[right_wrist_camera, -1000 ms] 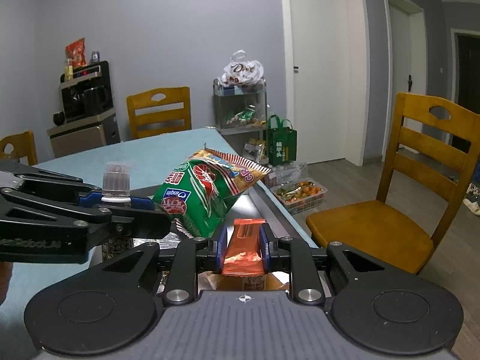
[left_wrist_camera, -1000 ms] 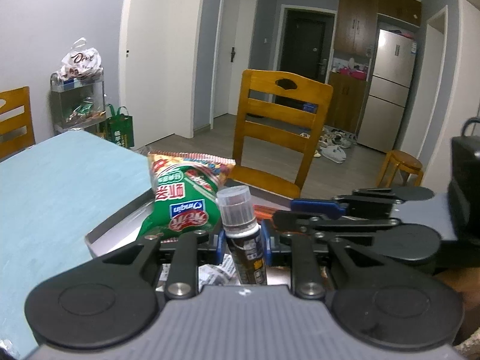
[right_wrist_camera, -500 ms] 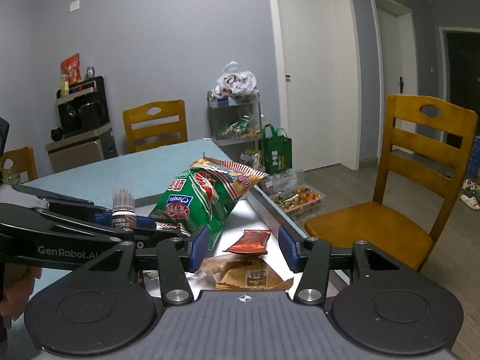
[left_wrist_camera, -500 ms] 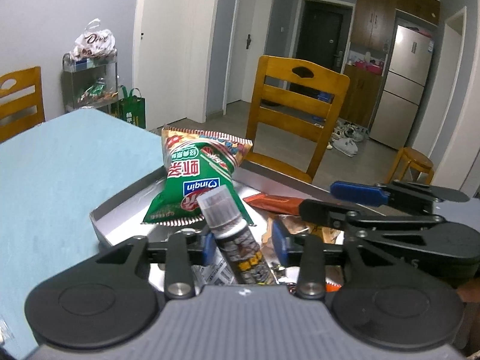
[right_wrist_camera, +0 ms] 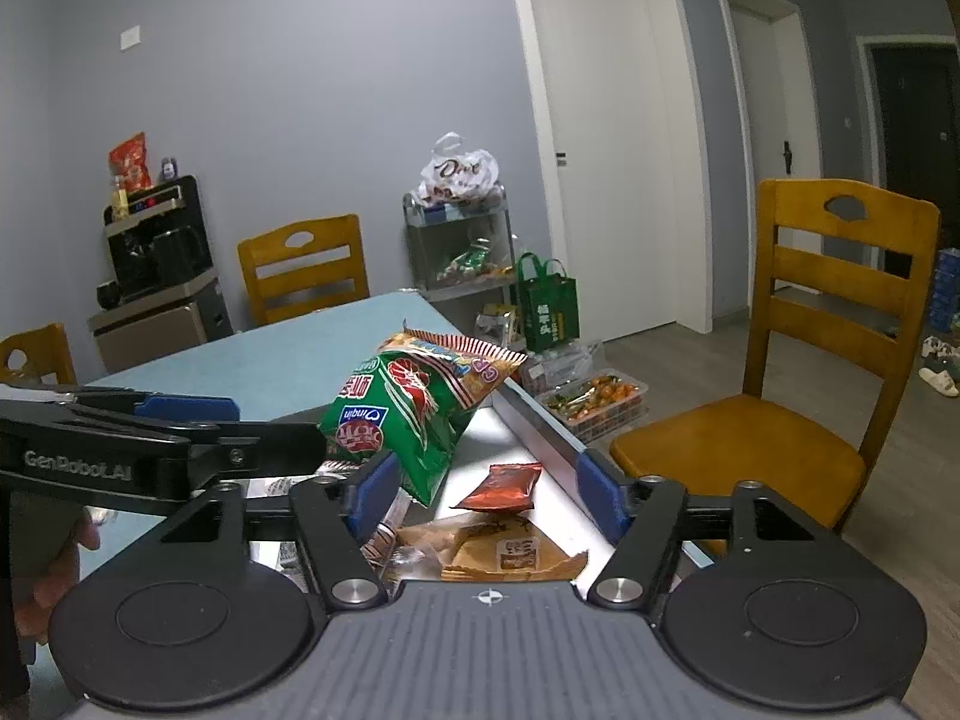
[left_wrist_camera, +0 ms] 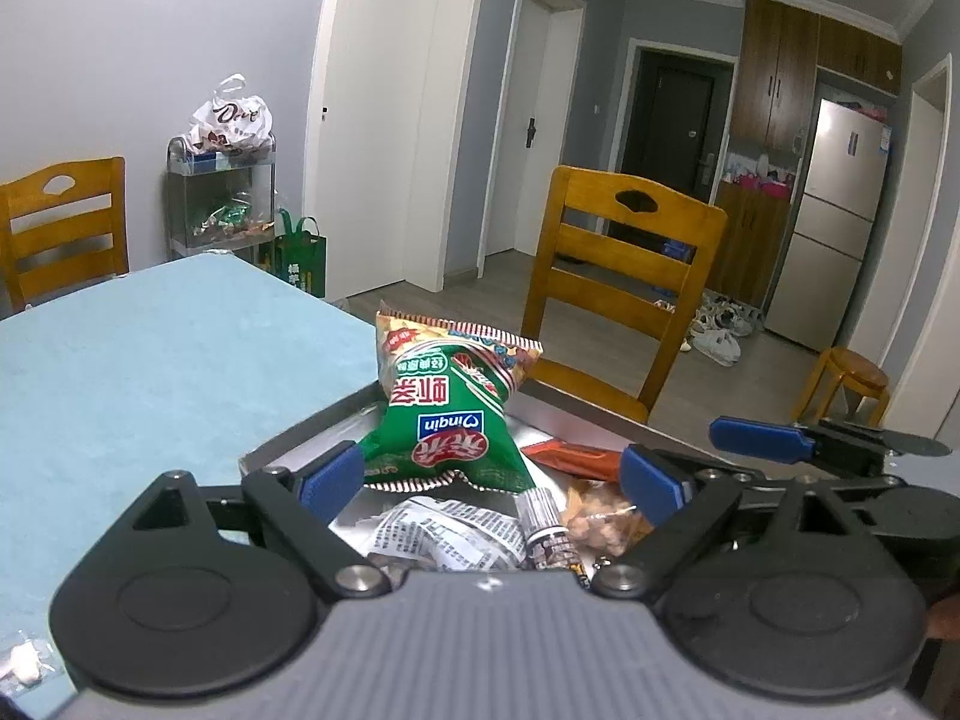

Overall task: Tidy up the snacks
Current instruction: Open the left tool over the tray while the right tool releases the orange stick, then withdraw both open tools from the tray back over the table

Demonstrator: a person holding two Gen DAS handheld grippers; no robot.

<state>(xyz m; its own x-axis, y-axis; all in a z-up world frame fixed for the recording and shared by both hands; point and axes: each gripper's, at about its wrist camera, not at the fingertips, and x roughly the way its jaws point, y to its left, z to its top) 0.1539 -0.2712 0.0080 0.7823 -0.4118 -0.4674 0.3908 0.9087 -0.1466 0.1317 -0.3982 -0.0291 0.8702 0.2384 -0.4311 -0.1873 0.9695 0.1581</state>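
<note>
A metal tray point(left_wrist_camera: 288, 441) on the blue table holds the snacks. A green chip bag point(left_wrist_camera: 447, 420) leans at its far end; it also shows in the right wrist view point(right_wrist_camera: 402, 414). A small dark bottle point(left_wrist_camera: 547, 531) lies in the tray beside a newsprint-patterned packet point(left_wrist_camera: 444, 531) and a peanut packet point(left_wrist_camera: 600, 525). A small red packet point(right_wrist_camera: 501, 486) and a brown packet point(right_wrist_camera: 510, 552) lie near the tray's right wall point(right_wrist_camera: 540, 426). My left gripper point(left_wrist_camera: 492, 483) is open and empty above the tray. My right gripper point(right_wrist_camera: 483, 495) is open and empty above the red packet.
The blue table point(left_wrist_camera: 150, 372) stretches left of the tray. A wooden chair point(left_wrist_camera: 618, 288) stands past the tray's far edge, another point(right_wrist_camera: 303, 267) at the table's far side. A shelf cart point(right_wrist_camera: 462, 246) with bags and a box of snacks point(right_wrist_camera: 594, 399) stand on the floor.
My left gripper let go of the dark bottle, which now lies in the tray. My right gripper let go of the red packet. Both opened wide and drew back.
</note>
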